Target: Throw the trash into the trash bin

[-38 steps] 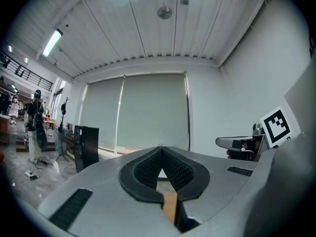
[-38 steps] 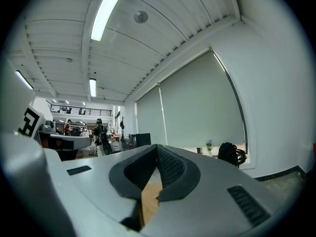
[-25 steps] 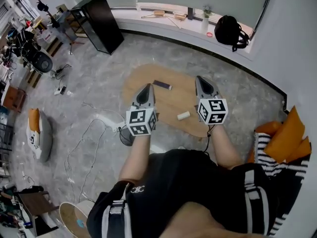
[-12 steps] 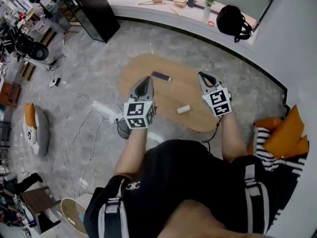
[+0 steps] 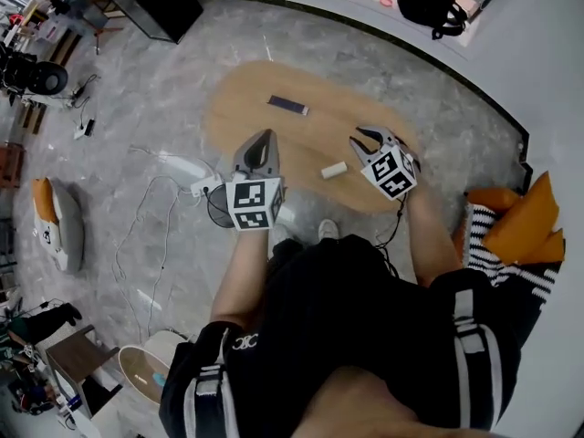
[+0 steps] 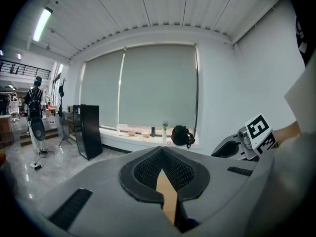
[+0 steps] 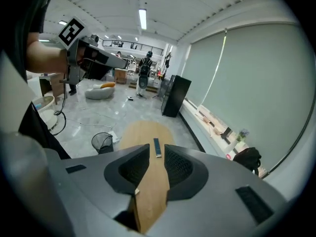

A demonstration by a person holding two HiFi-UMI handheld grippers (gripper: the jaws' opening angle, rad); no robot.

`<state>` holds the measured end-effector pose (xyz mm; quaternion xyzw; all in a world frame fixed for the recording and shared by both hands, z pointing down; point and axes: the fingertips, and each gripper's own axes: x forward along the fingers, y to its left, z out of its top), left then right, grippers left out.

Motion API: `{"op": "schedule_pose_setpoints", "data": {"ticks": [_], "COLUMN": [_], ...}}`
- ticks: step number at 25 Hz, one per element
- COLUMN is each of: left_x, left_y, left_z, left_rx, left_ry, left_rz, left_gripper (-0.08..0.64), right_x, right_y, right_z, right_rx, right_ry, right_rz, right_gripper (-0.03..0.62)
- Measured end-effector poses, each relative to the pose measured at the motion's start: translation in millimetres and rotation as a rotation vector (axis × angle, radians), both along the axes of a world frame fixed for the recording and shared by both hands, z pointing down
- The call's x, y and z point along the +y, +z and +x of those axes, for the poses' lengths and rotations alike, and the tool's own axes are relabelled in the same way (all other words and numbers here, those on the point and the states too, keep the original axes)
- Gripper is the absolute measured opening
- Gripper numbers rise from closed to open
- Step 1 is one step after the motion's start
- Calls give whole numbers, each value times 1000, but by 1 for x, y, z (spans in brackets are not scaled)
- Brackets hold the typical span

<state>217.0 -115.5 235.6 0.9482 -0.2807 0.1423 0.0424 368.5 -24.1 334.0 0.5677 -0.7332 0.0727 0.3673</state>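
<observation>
Table (image 5: pixel 246 117) of pale wood, oval, with the black mesh trash bin (image 5: pixel 215 210) on the floor beside its near-left edge. Left gripper (image 5: pixel 265 133) hangs over that edge, jaws together and empty. Right gripper (image 5: pixel 370 137) is over the table's right end — jaws opening, nothing between them. The trash (image 5: pixel 334 170), a small white roll, lies on the table between both grippers — nearer the right one.

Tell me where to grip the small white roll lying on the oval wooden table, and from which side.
Take the small white roll across its middle, from above, probably with the nearer right gripper, whose empty jaws are opening. It lies on its side on the oval wooden table, so its curved flanks give the narrow span to pinch.
</observation>
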Motion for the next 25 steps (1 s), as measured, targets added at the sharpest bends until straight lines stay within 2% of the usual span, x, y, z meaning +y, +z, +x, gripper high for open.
{"op": "schedule_pose_setpoints", "data": {"ticks": [5, 10, 16, 19, 23, 25], "left_x": [-3, -14, -22, -9, -17, -13], "left_y": [49, 106, 190, 239, 302, 334], "left_z": [-3, -17, -29, -30, -26, -27], "left_rx": [-25, -42, -25, -51, -67, -75], "left_ry": [-37, -90, -163, -169, -162, -157], "left_rz": [-85, -151, -233, -280, -283, -311], "left_gripper": [5, 5, 5, 5, 5, 5], "right_x": [1, -4, -5, 10, 0, 4], "right_y": [61, 122, 203, 245, 306, 336], "right_z": [-11, -28, -46, -54, -57, -61], "right_rx": [-35, -69, -71, -37, 59, 87], "right_ry": [-50, -94, -199, -279, -399, -444], "right_rz": [-115, -187, -280, -335, -372, -405], "right_gripper": [95, 129, 141, 144, 147, 153]}}
